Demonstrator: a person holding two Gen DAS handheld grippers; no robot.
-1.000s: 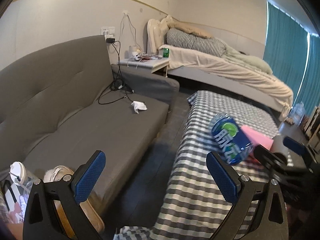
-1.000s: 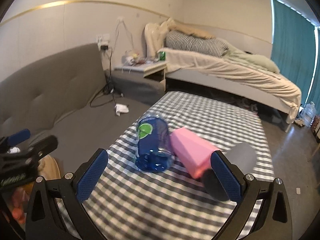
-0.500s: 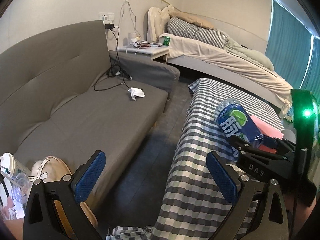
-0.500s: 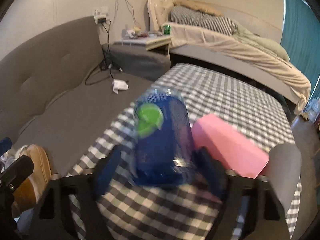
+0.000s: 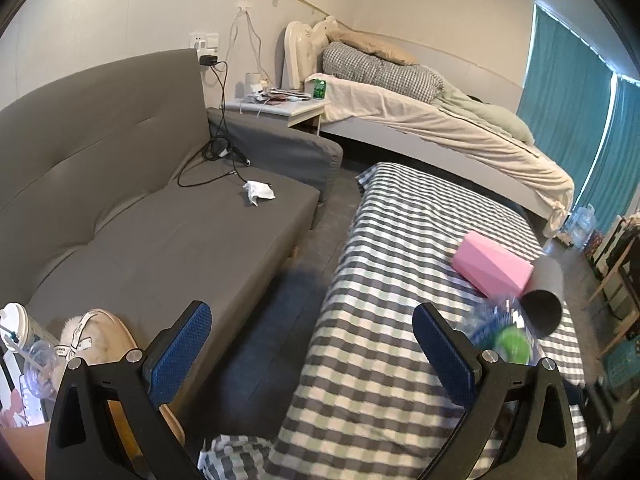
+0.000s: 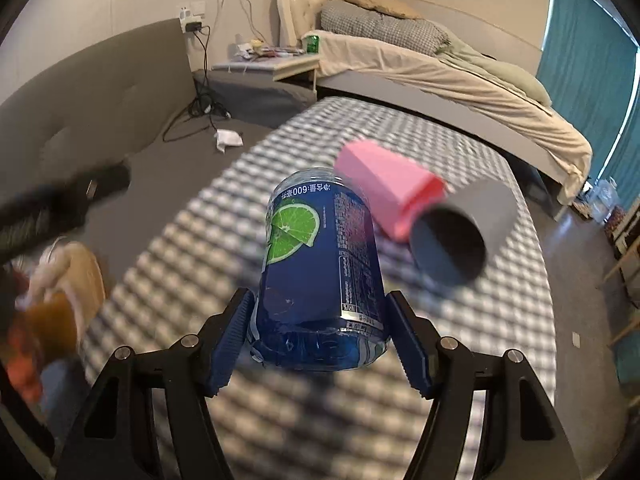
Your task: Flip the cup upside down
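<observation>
Two blue pads of the right gripper [image 6: 320, 336] press against the sides of the blue plastic cup [image 6: 320, 264], a cut-down drinks bottle with a lime-slice label, holding it clear above the checked tablecloth [image 6: 400, 420]; its printed text reads inverted and its wider cut end faces the camera. Only the right wrist view shows this grip sharply. From the left wrist view the same cup [image 5: 500, 332] is a blurred blue and green smear just past the left gripper's right-hand finger, and the right gripper itself cannot be made out there. Just behind the cup lies a pink faceted cup [image 6: 384, 188] on its side, and touching that, a grey cup [image 6: 460, 236] also on its side with its dark mouth towards the camera. The left gripper [image 5: 312, 356] stands spread wide with nothing between its pads, hanging over the gap between the tablecloth's edge and the grey sofa [image 5: 140, 216]. That view alone shows a lidded drink cup [image 5: 24, 328] at the near end of the sofa. On the sofa seat, far behind the blue cup, are a crumpled tissue [image 5: 258, 192] and a black cable [image 5: 216, 152].
</observation>
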